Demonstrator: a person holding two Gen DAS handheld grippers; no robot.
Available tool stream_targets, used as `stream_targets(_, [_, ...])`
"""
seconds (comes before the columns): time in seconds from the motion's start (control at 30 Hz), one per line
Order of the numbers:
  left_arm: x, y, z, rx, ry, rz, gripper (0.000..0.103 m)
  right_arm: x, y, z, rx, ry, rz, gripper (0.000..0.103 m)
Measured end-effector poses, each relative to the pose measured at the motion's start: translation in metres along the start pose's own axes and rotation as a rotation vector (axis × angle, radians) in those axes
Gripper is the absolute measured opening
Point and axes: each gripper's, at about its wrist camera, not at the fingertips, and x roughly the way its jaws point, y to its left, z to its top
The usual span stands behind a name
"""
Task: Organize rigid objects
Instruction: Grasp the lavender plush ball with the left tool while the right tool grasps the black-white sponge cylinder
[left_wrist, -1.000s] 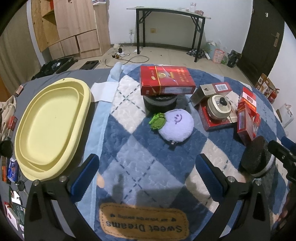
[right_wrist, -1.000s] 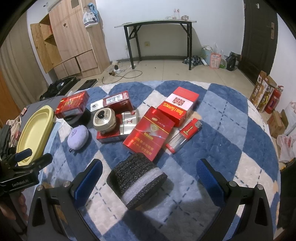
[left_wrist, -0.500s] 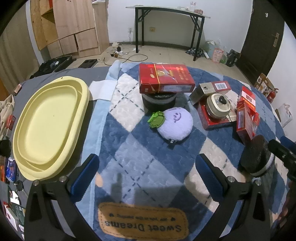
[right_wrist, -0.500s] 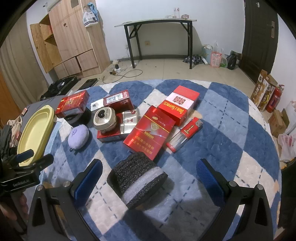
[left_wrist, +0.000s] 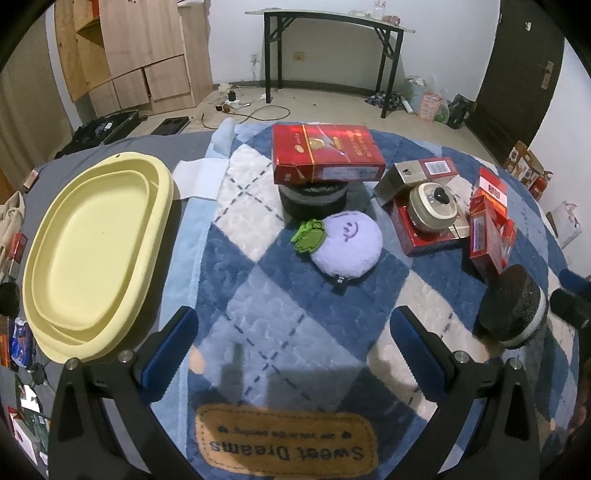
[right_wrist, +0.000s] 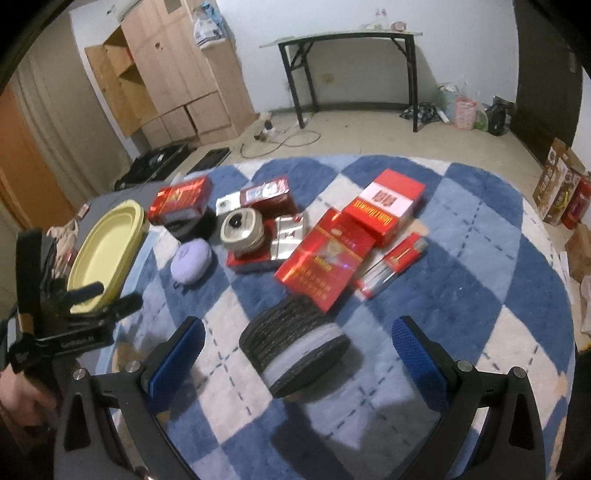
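The right gripper (right_wrist: 298, 354) hangs spread wide with nothing in it, its blue pads (right_wrist: 176, 360) either side of the black foam roll with a white band (right_wrist: 293, 352), which lies tilted on its side on the blue-and-white quilted blanket (right_wrist: 480, 295). The pads are not touching the roll. The left gripper (left_wrist: 293, 354) is likewise spread and empty, over bare blanket just above the "Sweet Dreams" label (left_wrist: 286, 448).

Just past the roll, the large red carton (right_wrist: 323, 266) seems to rest its near corner on or against it. Beyond sit the red-and-white box (right_wrist: 384, 210), the slim red pack (right_wrist: 391, 267), and the round lidded tin (right_wrist: 242, 229) on a red box. Farther left, another red carton (left_wrist: 325, 157) balances on a black round container (left_wrist: 314, 197), with the purple plush (left_wrist: 347, 245) in front. The yellow oval tray (left_wrist: 92, 254) lies empty at the left, well apart from the clutter, and is the likely destination.

The risks, as I judge them: lifting the roll may drag or tip the carton leaning at it. Foam yields, so a squeeze on the slanted, rounded side may let it roll or slip out. The right view is blurred, so exact alignment is uncertain.
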Motion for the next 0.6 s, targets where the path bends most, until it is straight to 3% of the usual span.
stream_targets(0.23, [0.026,-0.004,0.012,0.017,0.018,-0.005,0.103,0.031,0.016,-0.011,-0.082,0.111,-0.031,0.103])
stream_targets(0.33, [0.045,-0.012,0.019,0.027,0.026,-0.049,0.103,0.043,0.018,-0.012,-0.094,0.138,-0.04,0.103])
stream_targets(0.6, [0.086,-0.019,0.035,0.03,0.031,-0.066,0.103,0.074,0.015,-0.006,-0.103,0.167,-0.073,0.103])
